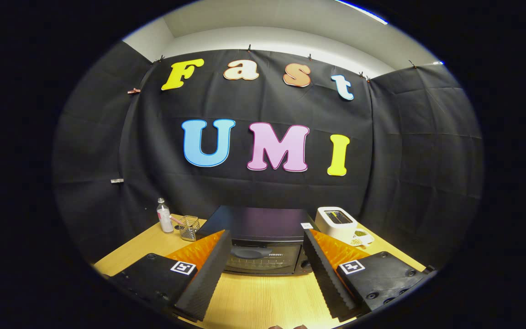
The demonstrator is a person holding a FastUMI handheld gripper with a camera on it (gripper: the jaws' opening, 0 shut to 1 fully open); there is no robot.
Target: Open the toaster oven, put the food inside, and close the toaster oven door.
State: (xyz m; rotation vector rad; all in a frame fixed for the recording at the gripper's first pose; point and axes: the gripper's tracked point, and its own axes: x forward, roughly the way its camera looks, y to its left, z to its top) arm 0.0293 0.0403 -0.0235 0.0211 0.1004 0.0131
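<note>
we see our claw [266,274] spread wide, released, its two ridged fingers [208,278] angled apart over the pale wooden table [263,297] and gripping nothing; no finger touches any object. straight ahead, framed in the gap between the fingertips, sits the black boxy toaster oven [260,242], its glass door shut and facing us, a wire rack dimly visible behind the glass. beside it on one side stands a white slot toaster [336,223], with a small white dish of greenish food [360,236] just in front of that. on the other side stand a clear plastic bottle [164,215] and a wire mesh basket [190,228], close together.
</note>
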